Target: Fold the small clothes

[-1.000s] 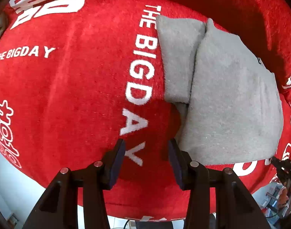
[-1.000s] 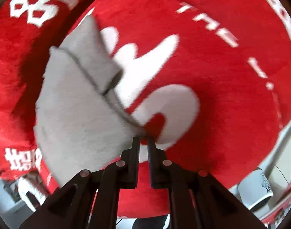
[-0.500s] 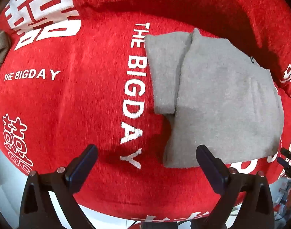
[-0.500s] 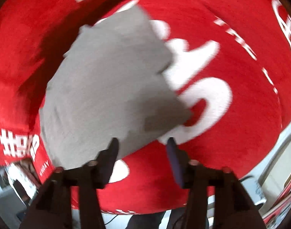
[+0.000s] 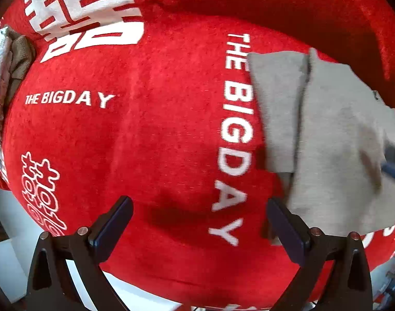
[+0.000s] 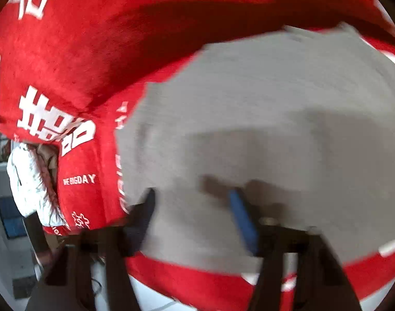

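My left gripper [image 5: 197, 223] is spread wide over bare red plush blanket with white lettering [image 5: 145, 134], nothing between; my right gripper [image 6: 194, 207] is blurred, jaws closing over the folded grey knit garment [image 6: 275, 119] lying flat on the blanket beyond.

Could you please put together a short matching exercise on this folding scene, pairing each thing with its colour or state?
Things:
1. grey garment
2. blanket
3. left gripper
4. bundle of cloth

Descriptions:
A. red, printed with white lettering
B. white and brown, at the blanket's far left edge
C. wide open, nothing between its fingers
D. folded, lying flat on the red fabric

Pairs: 1-D, 2-A, 3-C, 4-B
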A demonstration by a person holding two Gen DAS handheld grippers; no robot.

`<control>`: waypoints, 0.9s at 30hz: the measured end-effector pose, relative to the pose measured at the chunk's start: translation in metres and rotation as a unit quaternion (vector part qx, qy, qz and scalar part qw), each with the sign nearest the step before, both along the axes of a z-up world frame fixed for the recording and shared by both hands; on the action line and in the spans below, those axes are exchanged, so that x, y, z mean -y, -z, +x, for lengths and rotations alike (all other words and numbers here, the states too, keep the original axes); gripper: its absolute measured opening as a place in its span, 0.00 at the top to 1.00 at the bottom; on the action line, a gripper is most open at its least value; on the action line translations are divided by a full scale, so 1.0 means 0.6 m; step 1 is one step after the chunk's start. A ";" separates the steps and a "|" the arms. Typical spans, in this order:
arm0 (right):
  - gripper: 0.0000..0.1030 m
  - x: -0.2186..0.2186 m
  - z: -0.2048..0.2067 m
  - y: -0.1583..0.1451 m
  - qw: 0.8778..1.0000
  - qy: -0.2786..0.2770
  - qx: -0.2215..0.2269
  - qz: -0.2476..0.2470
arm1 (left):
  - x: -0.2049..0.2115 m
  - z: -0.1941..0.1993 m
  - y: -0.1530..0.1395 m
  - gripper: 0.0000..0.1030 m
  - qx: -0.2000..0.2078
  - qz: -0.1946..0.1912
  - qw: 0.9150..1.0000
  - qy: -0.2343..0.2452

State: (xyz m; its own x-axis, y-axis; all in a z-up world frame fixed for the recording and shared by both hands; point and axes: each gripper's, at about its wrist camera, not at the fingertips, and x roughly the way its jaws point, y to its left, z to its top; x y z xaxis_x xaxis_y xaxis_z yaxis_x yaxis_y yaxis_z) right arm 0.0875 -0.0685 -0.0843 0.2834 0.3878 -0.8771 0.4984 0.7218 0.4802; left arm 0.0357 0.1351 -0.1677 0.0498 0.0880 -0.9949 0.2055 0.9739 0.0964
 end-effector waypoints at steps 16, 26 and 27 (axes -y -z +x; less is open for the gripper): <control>0.93 -0.103 0.144 0.090 0.998 -0.029 -0.003 0.052 | -0.065 0.020 0.029 0.00 -0.036 -0.066 0.997 -0.035; 0.90 -0.086 0.052 0.042 0.996 -0.033 -0.029 0.072 | -0.048 0.042 0.020 0.00 -0.045 -0.088 0.994 -0.036; 0.84 -0.080 0.037 0.041 0.996 -0.030 -0.034 0.073 | -0.046 0.042 0.020 0.00 -0.045 -0.090 0.994 -0.036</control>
State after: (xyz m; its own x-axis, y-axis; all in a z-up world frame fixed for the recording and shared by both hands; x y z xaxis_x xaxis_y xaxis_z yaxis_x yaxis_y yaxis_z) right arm 0.1096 -0.0207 -0.1086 0.1976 0.5268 -0.8267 0.4923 0.6759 0.5484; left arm 0.0612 0.1628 -0.1797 -0.0410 -0.0919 -0.9949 0.1353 0.9861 -0.0967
